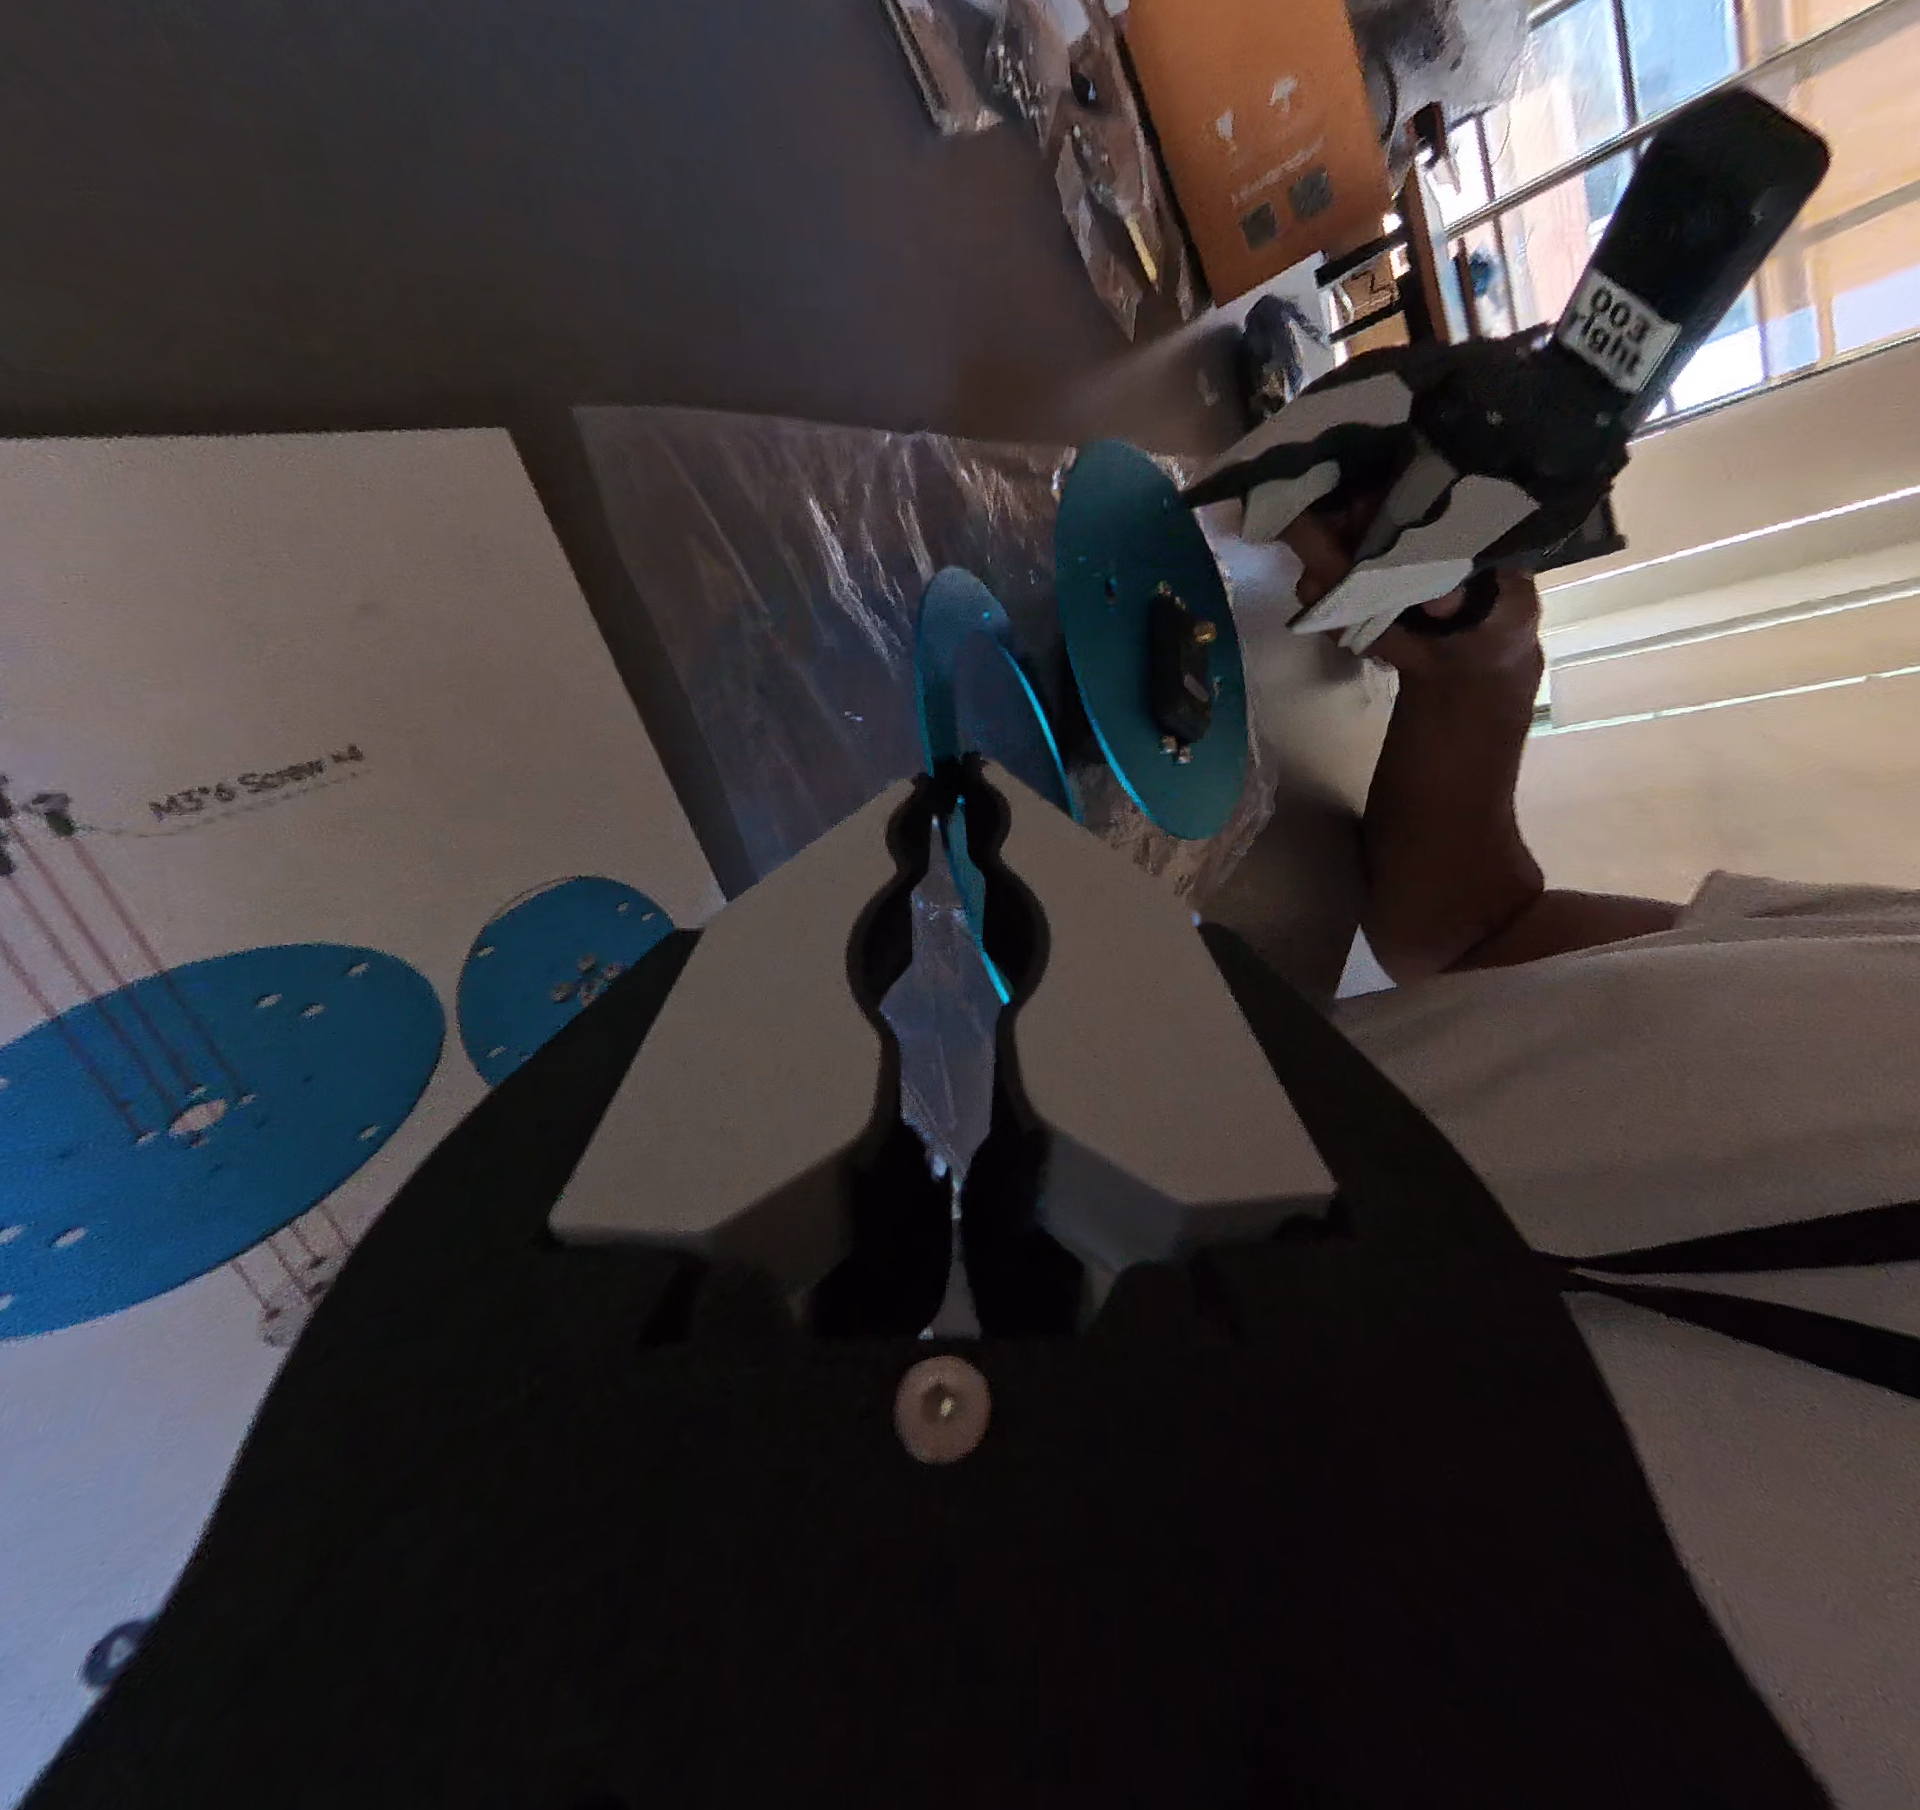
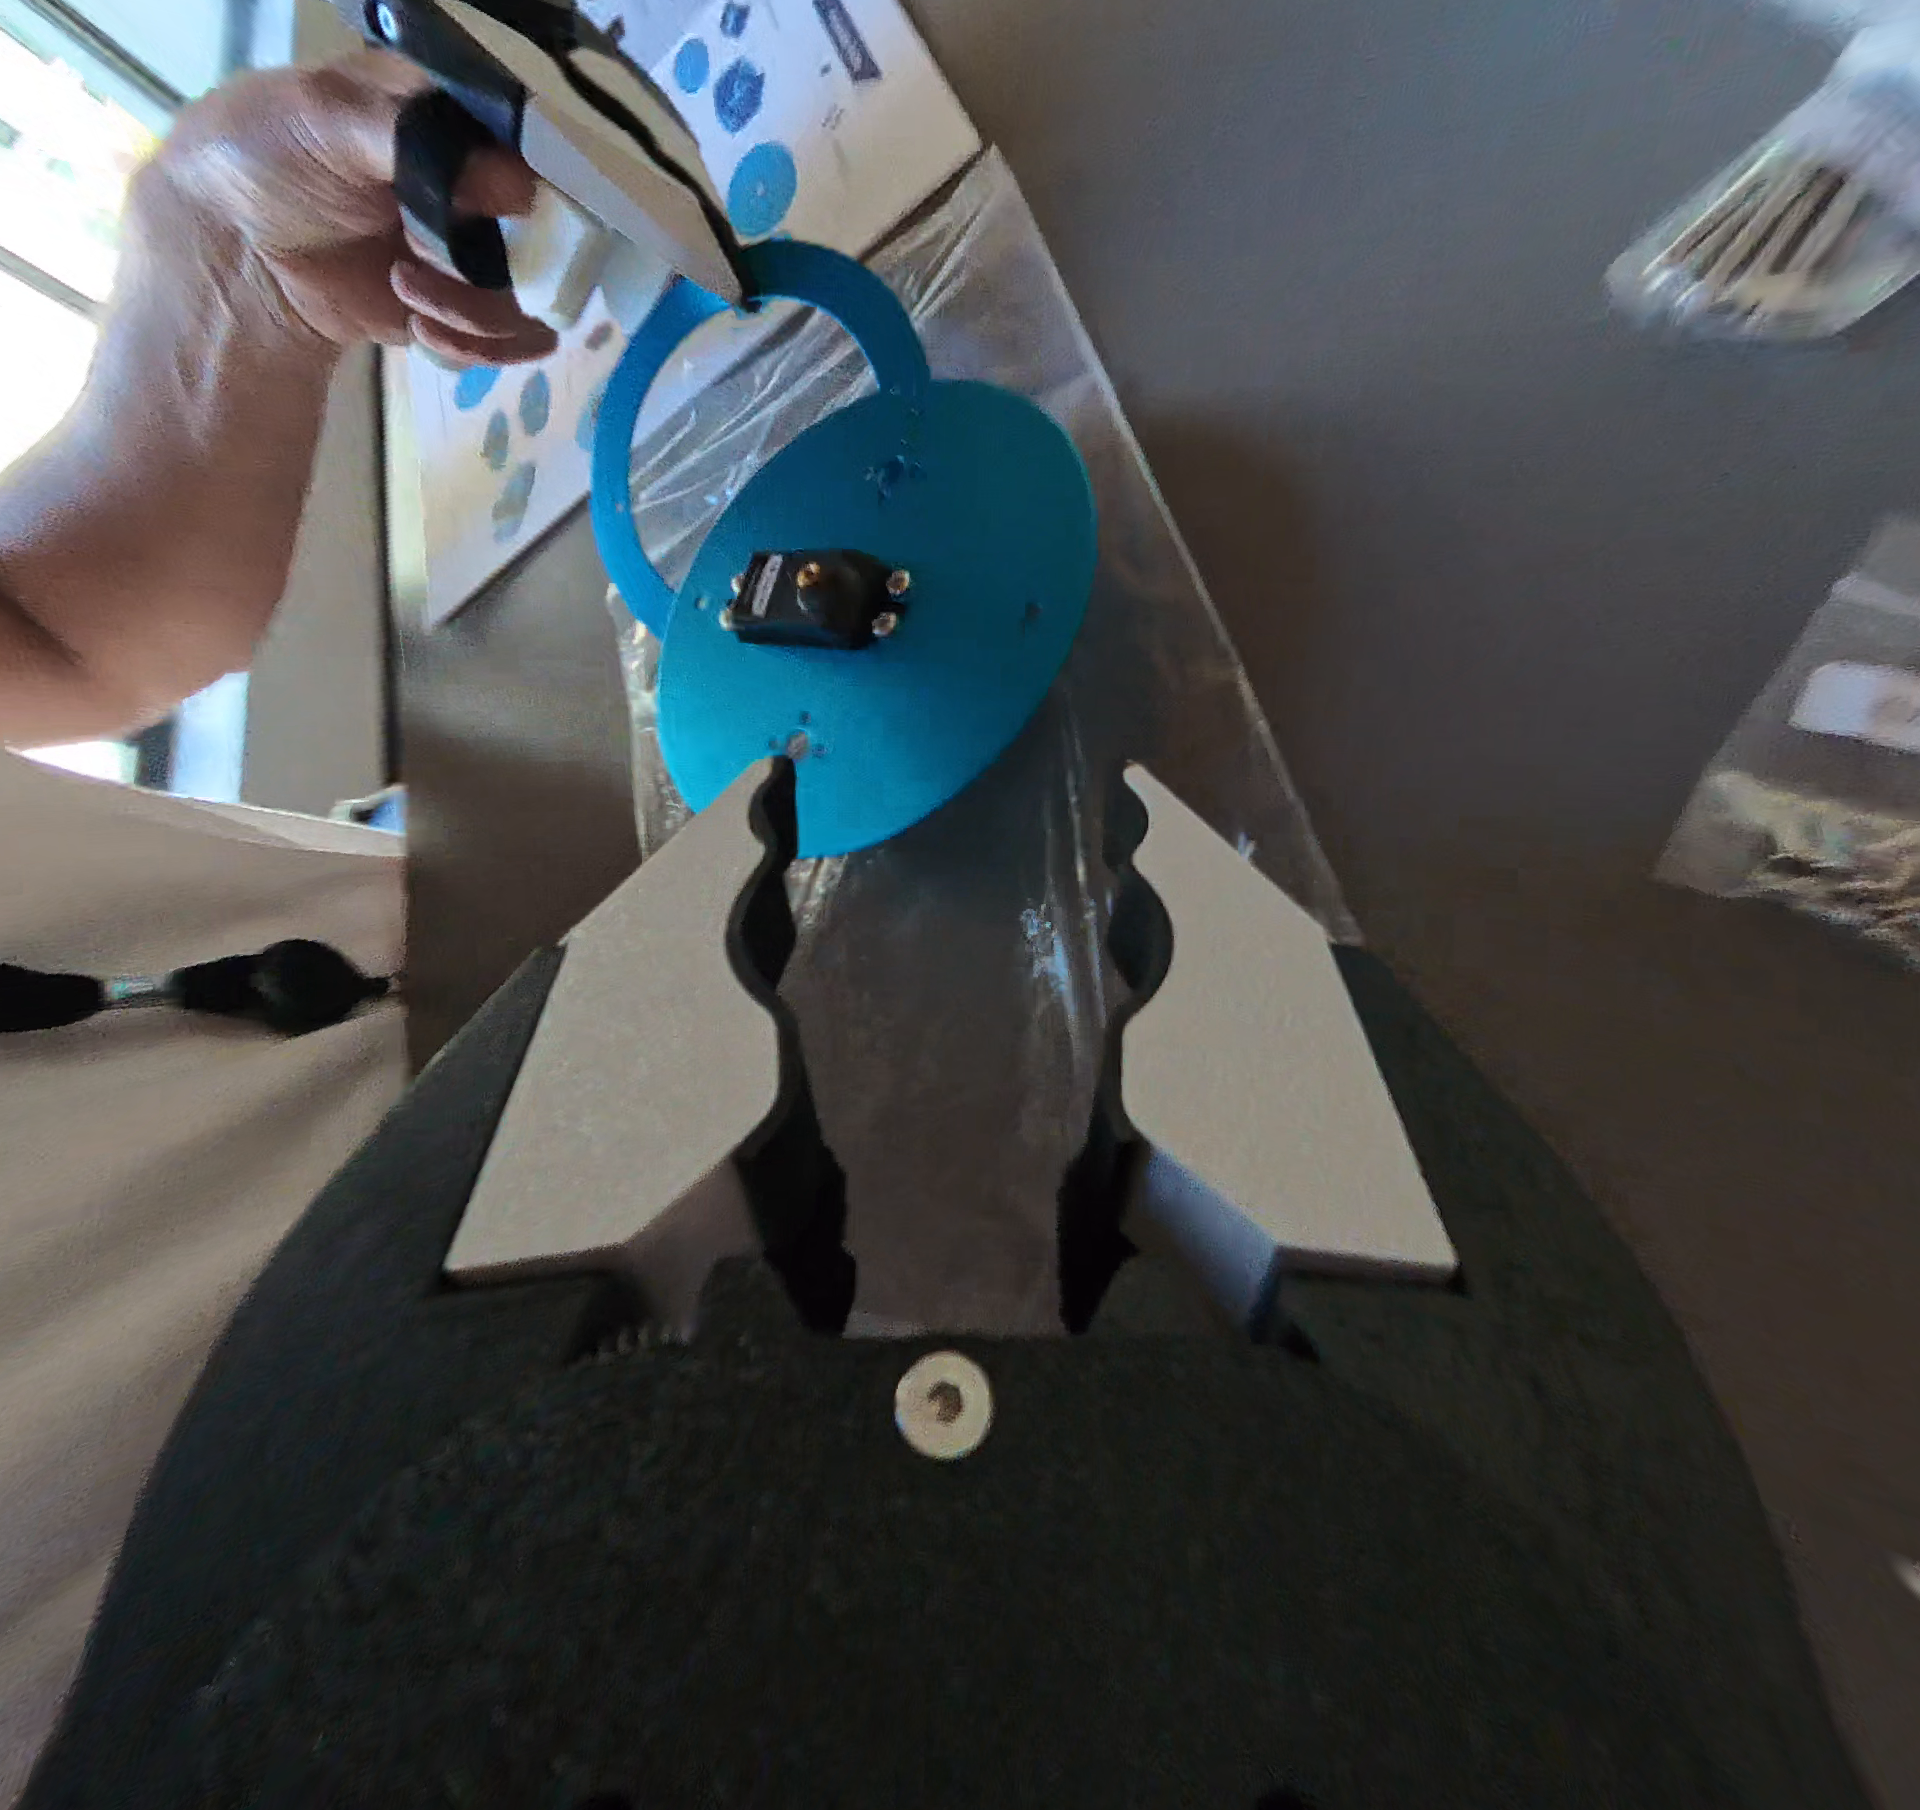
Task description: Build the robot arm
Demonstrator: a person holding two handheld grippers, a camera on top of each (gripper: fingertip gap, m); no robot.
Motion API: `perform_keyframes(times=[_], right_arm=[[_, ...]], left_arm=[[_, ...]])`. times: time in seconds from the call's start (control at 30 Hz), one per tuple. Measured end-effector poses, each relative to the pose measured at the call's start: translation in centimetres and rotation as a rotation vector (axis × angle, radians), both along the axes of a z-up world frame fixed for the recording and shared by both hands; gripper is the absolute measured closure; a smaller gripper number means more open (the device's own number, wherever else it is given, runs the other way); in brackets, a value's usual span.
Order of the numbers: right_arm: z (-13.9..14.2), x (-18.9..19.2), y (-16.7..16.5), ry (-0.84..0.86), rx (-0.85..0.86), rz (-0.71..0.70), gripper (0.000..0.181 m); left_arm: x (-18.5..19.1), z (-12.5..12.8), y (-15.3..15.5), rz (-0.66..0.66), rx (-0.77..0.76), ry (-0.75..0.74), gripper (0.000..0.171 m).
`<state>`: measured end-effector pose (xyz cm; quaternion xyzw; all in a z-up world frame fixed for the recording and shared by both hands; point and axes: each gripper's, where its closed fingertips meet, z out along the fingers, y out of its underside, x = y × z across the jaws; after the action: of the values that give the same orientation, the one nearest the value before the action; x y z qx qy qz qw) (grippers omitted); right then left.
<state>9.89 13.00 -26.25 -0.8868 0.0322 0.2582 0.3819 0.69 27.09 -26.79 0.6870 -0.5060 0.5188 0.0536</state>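
Note:
My left gripper (image 1: pixel 954 784) is shut on the rim of a thin blue ring (image 1: pixel 971 690). In the right wrist view it (image 2: pixel 740 295) pinches the top of that ring (image 2: pixel 618 451). A larger blue disc (image 2: pixel 894 732) carries a black servo (image 2: pixel 821 597) with brass screws and overlaps the ring's lower right. I cannot tell if they are joined. Both lie over a clear plastic bag (image 2: pixel 935 1033). My right gripper (image 2: pixel 956 784) is open and empty. Its left fingertip (image 2: pixel 764 784) is at the disc's near edge. In the left wrist view it (image 1: pixel 1252 560) is beside the disc (image 1: pixel 1112 576).
A white instruction sheet (image 1: pixel 260 617) with printed blue discs lies on the grey table (image 2: pixel 1455 410); it also shows in the right wrist view (image 2: pixel 831 150). Bags of small parts (image 2: pixel 1766 233) lie to the right. An orange box (image 1: pixel 1236 98) and windows are beyond. A person's hand (image 2: pixel 260 233) holds the left gripper. The gap from one gripper's tips to the other's is roughly 20 centimeters.

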Motion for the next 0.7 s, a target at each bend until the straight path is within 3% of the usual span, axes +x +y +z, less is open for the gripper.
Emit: perform_keyframes(times=[0.1, 0.2, 0.3, 0.4, 0.47, 0.57, 0.7], right_arm=[[-0.1, -1.0, -0.3, 0.210, -0.032, 0.036, 0.135], [0.6, 0.3, -0.4, 0.221, -0.013, 0.015, 0.138], [3.4, 4.9, 0.1, 0.064, 0.035, -0.067, 0.137], [8.4, 12.5, 2.8, -0.227, 0.189, -0.184, 0.136], [9.8, 18.4, 5.2, -0.440, 0.203, -0.243, 0.141], [7.3, 24.9, 9.3, -0.572, 0.069, -0.201, 0.157], [1.4, 27.8, 13.4, -0.342, -0.233, -0.083, 0.144]], left_arm=[[-0.5, -1.4, -1.2, -0.097, 0.113, 0.046, 0.163], [-0.2, -1.7, -1.1, -0.119, 0.230, 0.037, 0.153], [0.7, -1.0, -0.4, -0.120, 0.335, -0.011, 0.147], [1.9, -0.2, 0.8, -0.087, 0.438, -0.061, 0.142], [2.6, 0.5, 0.9, -0.074, 0.491, -0.113, 0.142], [2.8, 2.6, -0.5, -0.060, 0.461, -0.217, 0.142], [0.8, 3.8, -1.6, -0.025, 0.503, -0.295, 0.142]])
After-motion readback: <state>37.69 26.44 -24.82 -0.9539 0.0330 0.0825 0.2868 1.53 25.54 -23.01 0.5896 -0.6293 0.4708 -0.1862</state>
